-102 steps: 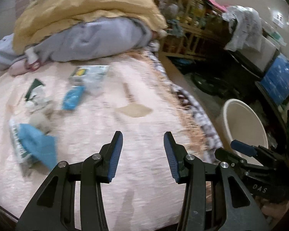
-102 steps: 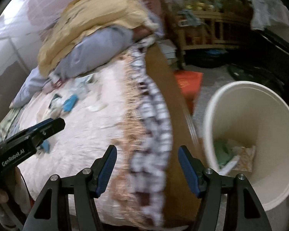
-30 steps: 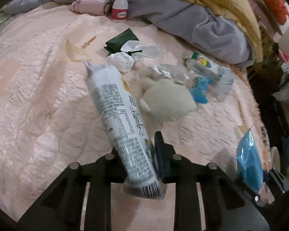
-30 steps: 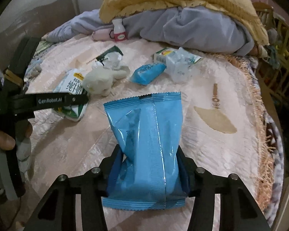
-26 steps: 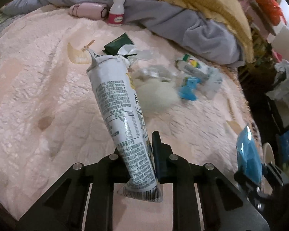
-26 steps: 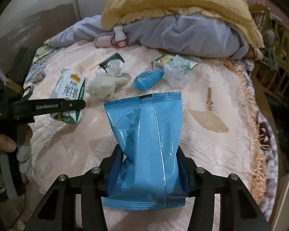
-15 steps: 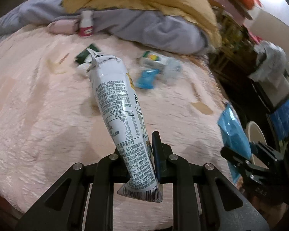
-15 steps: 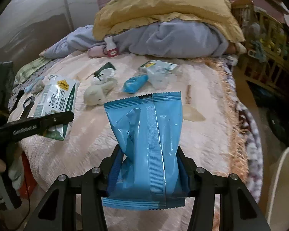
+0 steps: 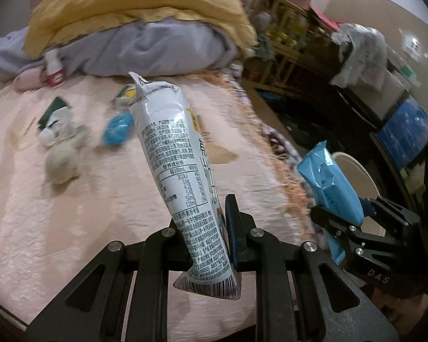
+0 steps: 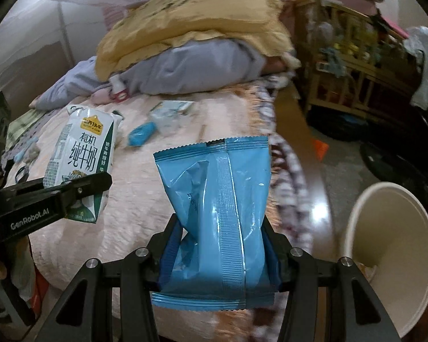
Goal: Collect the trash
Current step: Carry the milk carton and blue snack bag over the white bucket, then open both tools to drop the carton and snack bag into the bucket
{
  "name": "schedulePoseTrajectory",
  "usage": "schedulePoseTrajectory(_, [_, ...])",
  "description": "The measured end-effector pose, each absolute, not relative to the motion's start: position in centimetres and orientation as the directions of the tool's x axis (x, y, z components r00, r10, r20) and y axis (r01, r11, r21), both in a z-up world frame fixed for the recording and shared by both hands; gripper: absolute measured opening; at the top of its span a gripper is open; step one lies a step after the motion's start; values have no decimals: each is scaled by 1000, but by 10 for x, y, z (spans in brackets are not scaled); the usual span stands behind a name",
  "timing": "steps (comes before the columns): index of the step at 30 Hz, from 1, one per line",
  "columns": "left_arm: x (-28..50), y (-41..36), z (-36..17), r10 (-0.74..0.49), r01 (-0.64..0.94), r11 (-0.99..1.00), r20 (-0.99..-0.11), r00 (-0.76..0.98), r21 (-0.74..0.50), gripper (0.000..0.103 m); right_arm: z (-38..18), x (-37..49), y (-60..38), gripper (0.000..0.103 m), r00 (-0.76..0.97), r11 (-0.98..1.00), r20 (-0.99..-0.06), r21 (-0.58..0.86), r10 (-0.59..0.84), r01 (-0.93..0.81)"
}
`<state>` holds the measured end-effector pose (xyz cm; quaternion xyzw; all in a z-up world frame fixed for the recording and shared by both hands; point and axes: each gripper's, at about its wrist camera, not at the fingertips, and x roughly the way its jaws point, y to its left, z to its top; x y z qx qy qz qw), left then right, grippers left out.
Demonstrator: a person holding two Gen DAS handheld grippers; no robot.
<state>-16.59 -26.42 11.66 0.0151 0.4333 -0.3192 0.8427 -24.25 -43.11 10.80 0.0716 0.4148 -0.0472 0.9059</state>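
Milk carton [image 9: 182,176] flattened, pinched near bottom end in left gripper [image 9: 214,245], jaws squeezed tight on it, top end tilted up-left over pink bedspread [image 9: 71,213]. Blue wrapper [image 10: 216,202] clamped upright between pads of right gripper [image 10: 218,253], jaws part open around its bulk. White bin [image 10: 393,245] on floor, right of bed, near right gripper. Farther on bedspread: small blue packet [image 10: 141,134], crumpled bits, blurred. Beyond, grey and yellow bedding [image 10: 191,42] heaped at bed's far end.
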Motion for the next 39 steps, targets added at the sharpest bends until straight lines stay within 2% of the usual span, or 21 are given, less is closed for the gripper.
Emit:
schedulePoseTrajectory(12, [-197, -360, 114, -594, 690, 678, -741, 311, -254, 15, 108, -290, -508, 50, 634, 939, -761, 107, -135, 328])
schedulePoseTrajectory(26, [-224, -452, 106, -617, 781, 571, -759, 205, -253, 15, 93, -341, -593, 50, 592, 828, -773, 164, -229, 536])
schedulePoseTrajectory(39, [-238, -499, 95, -645, 828, 481, -756, 112, -287, 15, 78, -364, -638, 51, 578, 715, -775, 251, -255, 652])
